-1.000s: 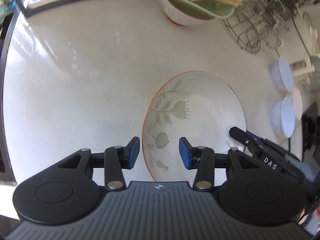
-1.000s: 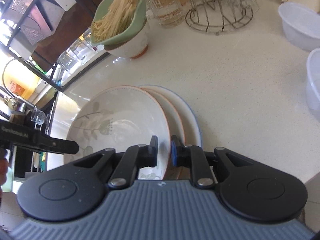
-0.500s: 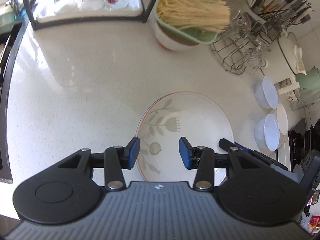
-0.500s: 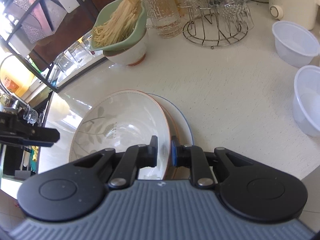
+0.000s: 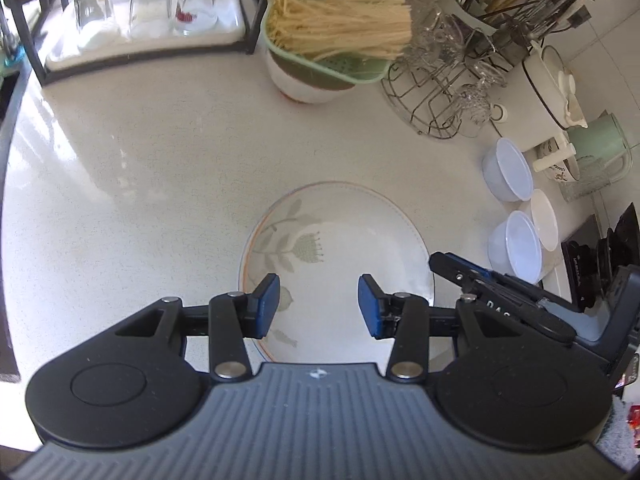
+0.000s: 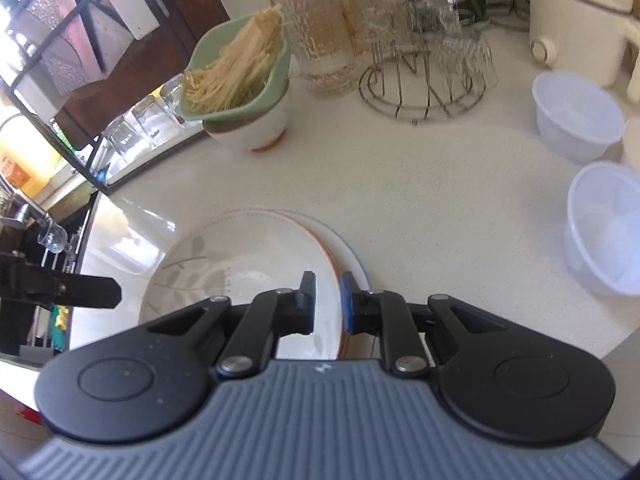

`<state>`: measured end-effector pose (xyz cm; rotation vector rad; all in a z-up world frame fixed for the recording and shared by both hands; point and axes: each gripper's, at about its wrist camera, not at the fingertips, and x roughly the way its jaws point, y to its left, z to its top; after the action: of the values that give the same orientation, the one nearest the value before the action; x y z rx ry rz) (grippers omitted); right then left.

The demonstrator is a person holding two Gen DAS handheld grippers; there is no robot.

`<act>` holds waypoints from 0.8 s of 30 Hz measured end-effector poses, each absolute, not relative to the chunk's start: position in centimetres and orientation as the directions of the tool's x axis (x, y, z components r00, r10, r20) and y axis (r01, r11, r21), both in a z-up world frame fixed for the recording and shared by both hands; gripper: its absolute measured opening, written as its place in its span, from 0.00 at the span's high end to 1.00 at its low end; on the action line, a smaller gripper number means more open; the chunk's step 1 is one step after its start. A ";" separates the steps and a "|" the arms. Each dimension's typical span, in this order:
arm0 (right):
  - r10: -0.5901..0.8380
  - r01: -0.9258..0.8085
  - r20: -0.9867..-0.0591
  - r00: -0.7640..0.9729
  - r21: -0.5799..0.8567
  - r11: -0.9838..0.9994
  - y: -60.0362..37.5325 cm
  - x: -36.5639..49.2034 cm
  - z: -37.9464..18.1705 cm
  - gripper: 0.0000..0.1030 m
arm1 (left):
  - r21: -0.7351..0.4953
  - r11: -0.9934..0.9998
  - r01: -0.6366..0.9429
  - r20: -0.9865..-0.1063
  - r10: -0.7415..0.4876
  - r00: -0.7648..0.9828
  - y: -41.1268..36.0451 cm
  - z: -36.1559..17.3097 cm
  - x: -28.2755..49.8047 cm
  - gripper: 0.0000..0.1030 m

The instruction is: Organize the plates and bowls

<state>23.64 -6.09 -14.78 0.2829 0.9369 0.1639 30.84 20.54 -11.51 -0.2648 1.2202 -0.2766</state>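
Note:
A white plate with a grey flower print and orange rim (image 5: 340,240) lies on the counter, on top of other plates whose edges show in the right wrist view (image 6: 352,256). My left gripper (image 5: 319,306) is open and empty, raised above the plate's near side. My right gripper (image 6: 327,304) is nearly shut, its fingers on either side of the flowered plate's (image 6: 248,264) right rim. The right gripper also shows in the left wrist view (image 5: 480,284) at the plate's right edge. The left gripper's fingertip (image 6: 100,292) shows at the left of the right wrist view.
A white bowl holding a green strainer of noodles (image 5: 332,40) stands at the back. A wire rack with glasses (image 5: 444,96) is at the back right. Clear plastic bowls (image 5: 516,240) sit at the right. A black shelf with upturned glasses (image 5: 140,20) is at the back left.
Both grippers have risen and pulled back, so the plates look smaller and more of the counter shows. The right gripper's fingers have opened slightly around the rim.

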 end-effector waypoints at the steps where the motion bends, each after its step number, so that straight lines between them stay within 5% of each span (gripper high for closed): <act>1: 0.260 -0.019 -0.765 0.589 0.309 0.951 -6.0 23.6 -14.4 0.83 | -0.340 0.938 0.070 -0.880 -0.344 0.327 20.5 -11.2 30.8 0.52; 24: 0.245 -0.056 -0.613 0.751 0.310 0.949 -9.0 21.0 -5.3 0.83 | -0.255 0.958 0.134 -0.788 -0.286 0.545 16.3 -4.6 29.1 0.43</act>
<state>21.05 -8.96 -5.27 0.2813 0.7041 0.1667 29.06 16.33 -4.62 -0.1724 0.9635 -0.2505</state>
